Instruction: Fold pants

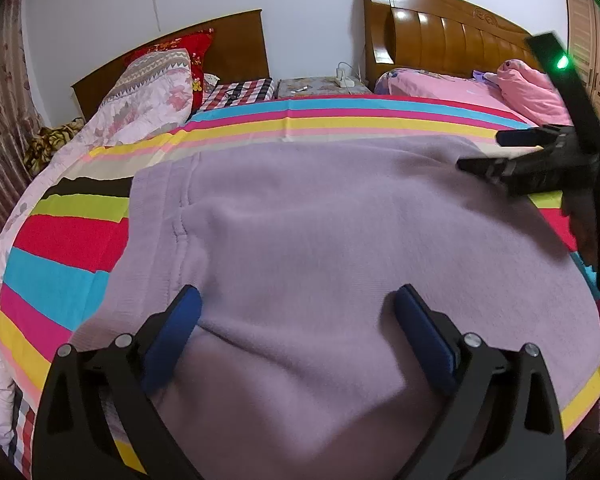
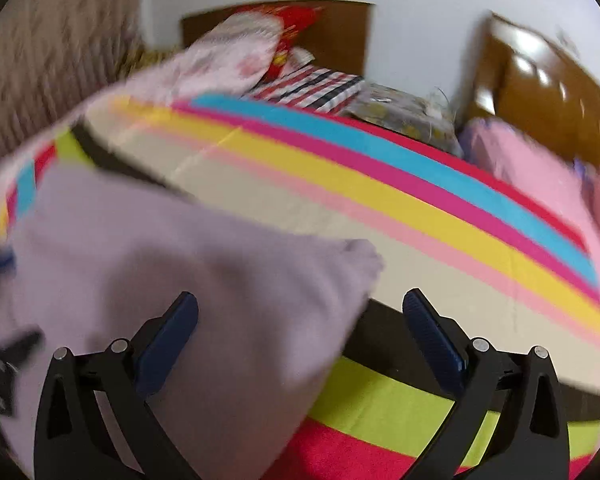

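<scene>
The lilac knit pants (image 1: 308, 240) lie folded flat on a bright striped bedsheet (image 1: 60, 264). My left gripper (image 1: 296, 308) is open just above the near part of the pants, holding nothing. My right gripper (image 1: 478, 152) shows at the right of the left wrist view, over the pants' far right corner, jaws apart. In the blurred right wrist view the right gripper (image 2: 300, 312) is open and empty above the pants' corner (image 2: 356, 256), with the pants (image 2: 160, 264) spreading to the left.
A floral quilt and red pillow (image 1: 156, 80) lie at the far left. A bedside table (image 1: 320, 84) with a power strip stands between two wooden headboards. A pink bed (image 1: 460, 88) with bedding is at the far right. The striped sheet (image 2: 420, 208) extends right.
</scene>
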### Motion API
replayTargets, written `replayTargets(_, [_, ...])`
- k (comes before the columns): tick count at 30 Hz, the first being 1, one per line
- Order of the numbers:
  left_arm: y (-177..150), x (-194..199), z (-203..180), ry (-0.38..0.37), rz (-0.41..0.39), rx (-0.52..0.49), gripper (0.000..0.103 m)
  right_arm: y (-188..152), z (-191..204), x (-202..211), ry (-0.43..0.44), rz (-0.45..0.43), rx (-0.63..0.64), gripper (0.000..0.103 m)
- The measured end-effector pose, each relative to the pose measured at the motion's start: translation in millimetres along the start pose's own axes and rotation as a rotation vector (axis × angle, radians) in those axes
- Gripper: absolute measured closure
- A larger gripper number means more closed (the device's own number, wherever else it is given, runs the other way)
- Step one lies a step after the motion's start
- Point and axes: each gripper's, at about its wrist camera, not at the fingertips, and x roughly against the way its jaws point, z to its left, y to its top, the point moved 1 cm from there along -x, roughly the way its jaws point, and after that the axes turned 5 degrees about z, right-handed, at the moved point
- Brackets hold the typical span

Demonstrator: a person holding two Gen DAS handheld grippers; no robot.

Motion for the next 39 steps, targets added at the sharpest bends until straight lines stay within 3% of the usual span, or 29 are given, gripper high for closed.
replayTargets(2, [-0.8, 1.6, -2.4, 0.005, 0.005, -0.001, 0.005, 8.1, -9.2, -15.2, -0.02, 0.027, -0.059, 0.005])
replayTargets(4, [-1.3, 4.1, -4.0, 0.012, 0.01, -0.005, 0.005, 10.9, -25.6, -19.6, -0.136, 0.039, -0.159, 0.005])
replayTargets(7, [-6.0, 7.3, -2.9, 0.002, 0.012, -0.001, 0.004, 5.6, -29.5, 8.9, -0.039, -0.026, -0.245, 0.005])
replayTargets(10, [-8.9, 9.5, -3.3, 0.008, 0.006, -0.003, 0.004, -8.6, 1.4, 48.1, 0.086, -0.082, -0.163, 0.005])
replayTargets(13, [-8.5, 9.7, -3.6, 0.019, 0.002, -0.004, 0.004, -42.6, 41.3, 75.0, 0.17, -0.082, -0.043, 0.005])
replayTargets(16, [-9.3, 9.2, -3.5, 0.018, -0.006, -0.006, 0.004, -75.2, 70.3, 67.2, 0.168, -0.011, 0.037, 0.005])
replayTargets(18, [-9.1, 9.9, -3.4, 0.023, -0.003, -0.008, 0.004, -89.3, 65.1, 68.2, 0.173, -0.05, -0.031, 0.005])
replayTargets(20, [-10.8, 16.2, -6.0, 0.036, -0.004, -0.009, 0.004, -89.7, 60.6, 72.3, 0.177, -0.028, -0.075, 0.005])
replayTargets(24, [-23.1, 29.1, -7.1, 0.047, -0.043, -0.034, 0.004, -101.5, 69.5, 95.9, 0.163, -0.073, -0.054, 0.005])
replayTargets(27, [-29.3, 30.3, -5.0, 0.046, -0.058, -0.026, 0.003, -115.0, 71.7, 82.3, 0.178, -0.052, -0.059, 0.005])
replayTargets(31, [-32.2, 29.9, -6.0, 0.046, -0.07, -0.022, 0.002, -125.0, 60.3, 77.4, 0.266, -0.043, -0.14, 0.005])
replayTargets(39, [-36.8, 28.4, -4.2, 0.043, -0.092, -0.012, 0.002, -136.6, 61.0, 79.1, 0.259, -0.073, -0.166, 0.005])
